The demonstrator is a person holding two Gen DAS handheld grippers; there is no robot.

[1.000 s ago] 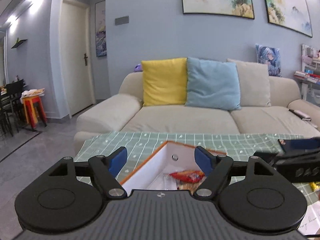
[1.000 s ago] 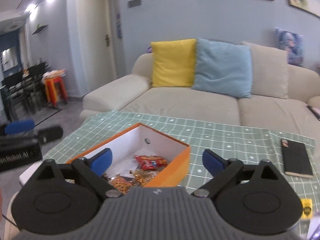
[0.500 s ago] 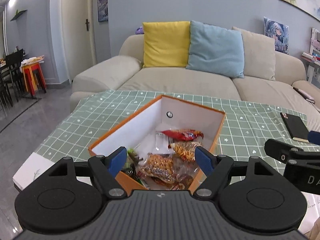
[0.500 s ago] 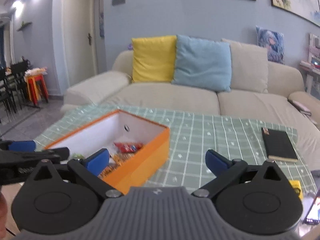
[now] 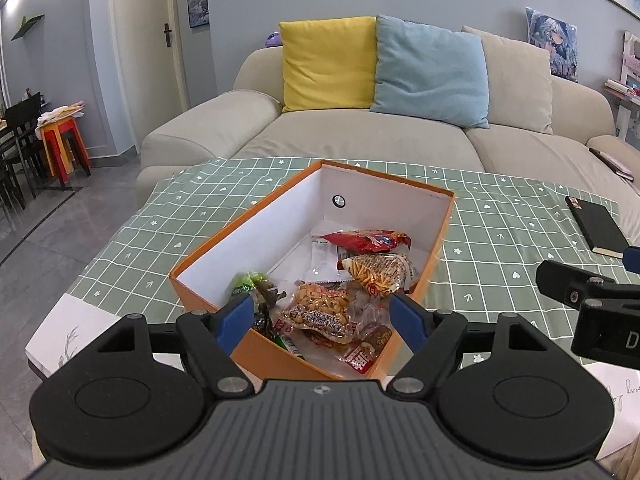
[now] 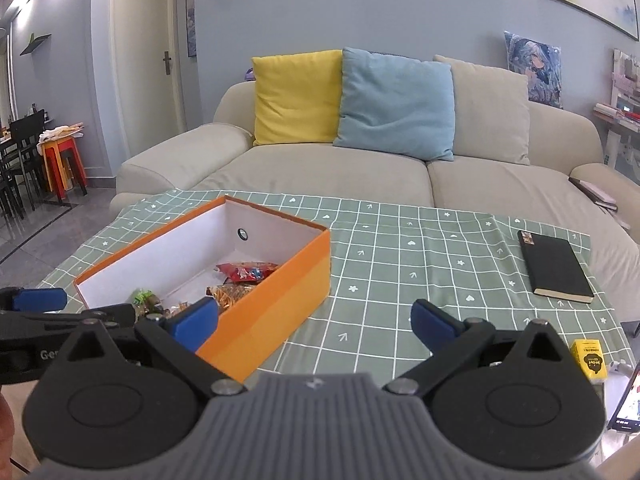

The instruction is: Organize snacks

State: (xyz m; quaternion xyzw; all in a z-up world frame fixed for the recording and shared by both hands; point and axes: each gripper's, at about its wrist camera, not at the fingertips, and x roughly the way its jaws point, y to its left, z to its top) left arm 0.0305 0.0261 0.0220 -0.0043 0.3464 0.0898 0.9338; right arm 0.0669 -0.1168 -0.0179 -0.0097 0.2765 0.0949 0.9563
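A beige sofa [image 6: 360, 168] stands behind the table, with a yellow cushion [image 6: 298, 96], a blue cushion [image 6: 396, 104] and a beige cushion [image 6: 490, 114] leaning side by side on its back. A green checked tablecloth [image 6: 400, 264] covers the table. A black notebook [image 6: 554, 266] lies on the cloth toward the right, and a small yellow box [image 6: 588, 362] sits near the right front corner. Far left, a red and orange stool [image 6: 64, 160] stands beside black chairs [image 6: 18, 160]. A white door [image 6: 140, 56] is shut.
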